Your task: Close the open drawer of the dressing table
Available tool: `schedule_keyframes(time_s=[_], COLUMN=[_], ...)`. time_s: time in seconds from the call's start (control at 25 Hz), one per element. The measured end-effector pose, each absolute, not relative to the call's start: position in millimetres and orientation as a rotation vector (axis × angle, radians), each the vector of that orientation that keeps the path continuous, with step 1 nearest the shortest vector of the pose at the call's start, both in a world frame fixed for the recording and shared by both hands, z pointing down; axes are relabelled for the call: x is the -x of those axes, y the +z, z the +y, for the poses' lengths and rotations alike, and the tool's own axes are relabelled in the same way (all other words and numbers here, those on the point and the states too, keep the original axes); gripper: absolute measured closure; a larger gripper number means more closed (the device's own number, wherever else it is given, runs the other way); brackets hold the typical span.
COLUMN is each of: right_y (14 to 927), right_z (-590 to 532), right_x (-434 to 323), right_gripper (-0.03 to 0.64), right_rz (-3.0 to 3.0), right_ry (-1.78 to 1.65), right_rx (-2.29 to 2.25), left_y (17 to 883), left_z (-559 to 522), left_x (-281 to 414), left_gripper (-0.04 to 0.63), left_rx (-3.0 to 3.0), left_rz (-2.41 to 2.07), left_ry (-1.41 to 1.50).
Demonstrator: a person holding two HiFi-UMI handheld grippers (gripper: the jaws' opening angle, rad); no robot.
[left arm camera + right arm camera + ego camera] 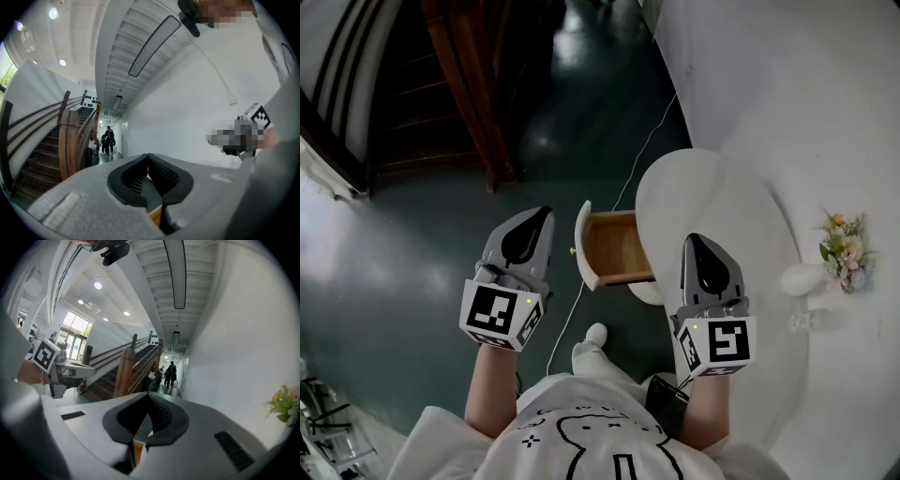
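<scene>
Your left tool [542, 217] and right tool [694, 246] are level with each other, well apart, both pointing forward away from your body. Each tool's jaws are closed tip to tip, with nothing gripped between them. Your left forearm [492, 392] and right forearm [709, 412] are bare and extend forward from your torso.

Drawer [617, 249] seen pulled out, open, from left side of white round-topped dressing table [722, 202]. Light wood interior exposed; white front panel upright, small knob [573, 251] fitted outside.
</scene>
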State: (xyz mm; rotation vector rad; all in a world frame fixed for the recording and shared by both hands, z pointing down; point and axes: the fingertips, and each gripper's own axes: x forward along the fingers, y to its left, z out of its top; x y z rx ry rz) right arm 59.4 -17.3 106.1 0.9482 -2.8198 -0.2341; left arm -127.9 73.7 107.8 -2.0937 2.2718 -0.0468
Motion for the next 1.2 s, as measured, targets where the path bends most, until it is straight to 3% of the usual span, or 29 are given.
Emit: schedule_keyframes(time_s=[0.56,1.2], right_y=[146,221], right_z=[-100,-93], right_x=[-17,15], right_gripper=[0.621,0.621], right_rz=[-2.778,-2.588], right_ry=[-0.139,0.005], right_rx=[-0.890,-0.921], left_y=[156,259], left_z=[-5,-24], left_x=[167,195], left_gripper=[0.577,0.577], left_rx=[2.156,2.527], left_rz=[2.343,2.250], left_ry=[-0.119,-0.298])
